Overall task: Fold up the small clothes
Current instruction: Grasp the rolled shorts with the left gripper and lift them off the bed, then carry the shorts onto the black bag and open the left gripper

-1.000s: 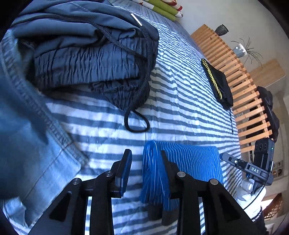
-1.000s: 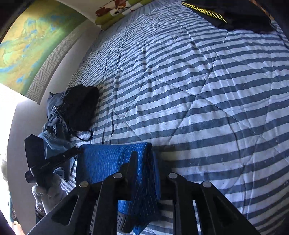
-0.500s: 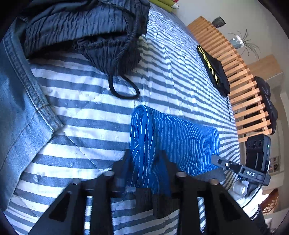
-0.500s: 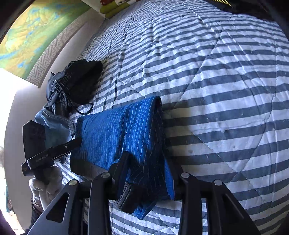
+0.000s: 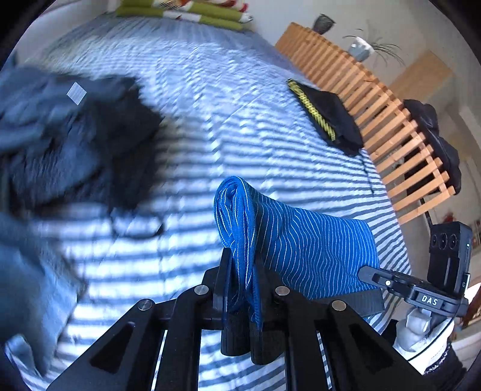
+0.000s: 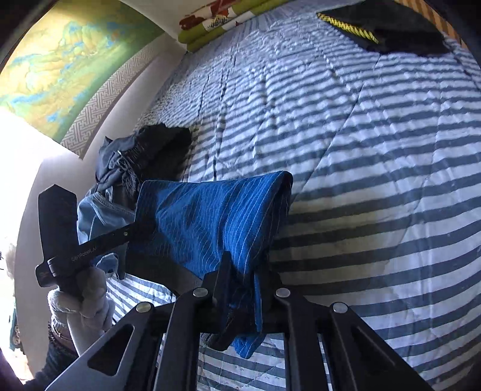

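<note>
A folded blue pinstriped garment (image 5: 306, 249) with a dark waistband hangs in the air between both grippers, above the striped quilt (image 5: 210, 120). My left gripper (image 5: 242, 267) is shut on its left end. My right gripper (image 6: 243, 270) is shut on the other end of the blue garment (image 6: 210, 219), whose cloth droops below the fingers. Each view shows the other gripper at the far end: the right one (image 5: 421, 291) in a gloved hand, the left one (image 6: 78, 249) likewise.
A pile of dark shorts (image 5: 75, 144) and denim (image 5: 27, 285) lies at the left of the bed. A folded black garment with a yellow stripe (image 5: 330, 120) sits near the wooden slatted rail (image 5: 390, 126). Striped pillows (image 5: 186, 12) lie at the head.
The left gripper has shut on the blue garment's end. Both grippers have lifted it off the quilt and the view has swung up, away from the dark pile.
</note>
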### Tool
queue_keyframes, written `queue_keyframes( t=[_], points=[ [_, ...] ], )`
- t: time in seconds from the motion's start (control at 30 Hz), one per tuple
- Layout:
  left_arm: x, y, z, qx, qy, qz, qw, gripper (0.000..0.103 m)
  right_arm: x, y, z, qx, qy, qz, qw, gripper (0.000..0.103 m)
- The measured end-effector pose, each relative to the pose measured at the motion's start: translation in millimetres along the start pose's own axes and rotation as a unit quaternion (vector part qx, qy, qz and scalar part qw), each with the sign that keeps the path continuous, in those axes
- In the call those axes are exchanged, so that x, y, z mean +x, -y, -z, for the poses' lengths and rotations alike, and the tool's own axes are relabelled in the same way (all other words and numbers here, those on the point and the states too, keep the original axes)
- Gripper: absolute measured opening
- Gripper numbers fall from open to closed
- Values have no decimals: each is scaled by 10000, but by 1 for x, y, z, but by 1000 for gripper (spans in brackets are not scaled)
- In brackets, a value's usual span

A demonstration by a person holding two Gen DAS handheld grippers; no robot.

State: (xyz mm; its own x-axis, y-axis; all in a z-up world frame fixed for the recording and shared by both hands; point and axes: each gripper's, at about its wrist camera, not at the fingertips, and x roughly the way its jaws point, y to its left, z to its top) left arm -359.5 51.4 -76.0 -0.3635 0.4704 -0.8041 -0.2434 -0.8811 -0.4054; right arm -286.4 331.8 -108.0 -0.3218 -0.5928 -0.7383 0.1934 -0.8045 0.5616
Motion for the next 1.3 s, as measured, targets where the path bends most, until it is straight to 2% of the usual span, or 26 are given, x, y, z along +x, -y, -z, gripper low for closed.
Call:
queue_keyframes(
  t=[0.1, 0.13, 0.2, 0.37, 0.47, 0.57, 0.7, 0.8, 0.97, 1.03, 1.13, 1.2, 1.27, 1.3],
  points=[
    [3, 41, -48, 433, 102, 17, 9990, 12, -34, 3, -15, 155, 544, 112, 9983, 11],
    [5, 55, -63, 402, 262, -85, 9988, 12, -46, 5, -22, 225, 745, 134, 9969, 11],
    [12, 92, -106, 758, 400, -101, 9963, 12, -69, 11, -37, 362, 1148, 206, 9925, 11],
    [46, 170, -208, 1439, 618, -124, 9876, 12, -105, 32, -79, 731, 2105, 469, 9737, 11],
    [81, 214, -266, 1814, 701, -304, 9804, 12, -107, 52, -109, 997, 2432, 465, 9637, 11],
    [119, 247, -316, 2049, 822, -481, 9741, 12, -97, 75, -142, 1103, 2687, 690, 9544, 11],
    [185, 290, -377, 2400, 832, -577, 9655, 12, -82, 124, -186, 1583, 2855, 512, 9438, 11],
    [235, 308, -409, 2412, 754, -548, 9660, 12, -71, 157, -210, 1837, 3006, 495, 9346, 11],
    [319, 316, -440, 2518, 554, -743, 9633, 12, -44, 200, -242, 2150, 3054, 496, 9263, 11],
    [344, 311, -446, 2455, 481, -748, 9653, 12, -30, 212, -250, 2245, 3041, 461, 9247, 11],
    [375, 306, -445, 2526, 392, -752, 9638, 12, -13, 225, -254, 2309, 3055, 528, 9222, 11],
    [400, 304, -448, 2672, 343, -907, 9588, 12, -6, 229, -254, 2278, 3092, 733, 9204, 11],
    [416, 302, -449, 2822, 305, -1148, 9520, 16, 3, 235, -256, 2309, 3027, 661, 9223, 11],
    [423, 300, -452, 2883, 330, -1392, 9468, 16, 4, 238, -257, 2323, 2969, 660, 9239, 11]
  ],
)
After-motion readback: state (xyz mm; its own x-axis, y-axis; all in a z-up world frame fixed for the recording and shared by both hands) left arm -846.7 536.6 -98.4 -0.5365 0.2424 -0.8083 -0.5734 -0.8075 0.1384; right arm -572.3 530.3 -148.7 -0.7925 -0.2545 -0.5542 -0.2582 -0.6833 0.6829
